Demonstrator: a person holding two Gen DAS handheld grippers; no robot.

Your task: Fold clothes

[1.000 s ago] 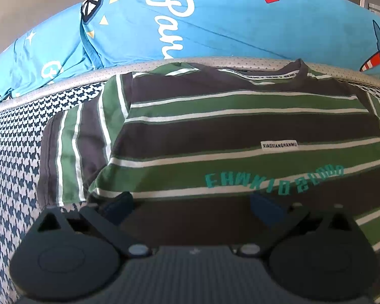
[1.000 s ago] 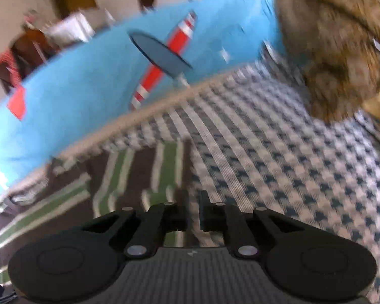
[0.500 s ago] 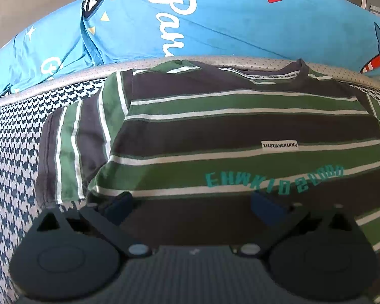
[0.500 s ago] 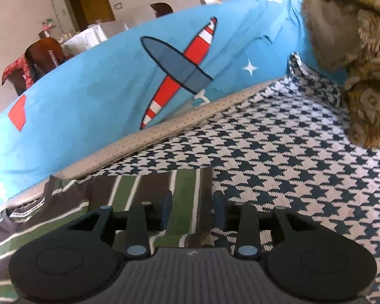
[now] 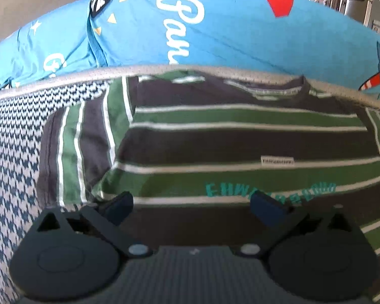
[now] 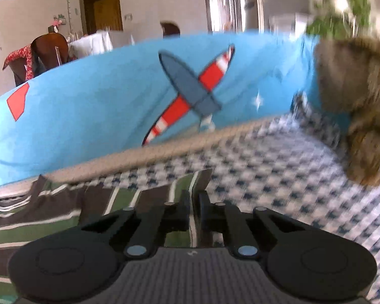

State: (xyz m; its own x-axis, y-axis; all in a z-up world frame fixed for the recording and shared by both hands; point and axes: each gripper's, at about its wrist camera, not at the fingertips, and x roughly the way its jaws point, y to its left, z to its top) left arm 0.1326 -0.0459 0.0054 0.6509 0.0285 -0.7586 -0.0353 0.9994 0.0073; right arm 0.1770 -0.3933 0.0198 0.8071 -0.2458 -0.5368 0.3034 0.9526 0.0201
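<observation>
Houndstooth bedcover blurs where the closed right gripper apparently pinches the striped shirt's sleeve.

Under me lies a cover with a dark blue and white houndstooth pattern, with a beige dotted band along its far edge. Behind the band stands a bright blue cloth with white writing, a red shape and a red-and-white striped airplane. At my right, a brown furry thing rests on the cover. Far behind I see a brown wooden door and a dark wooden chair.
</observation>
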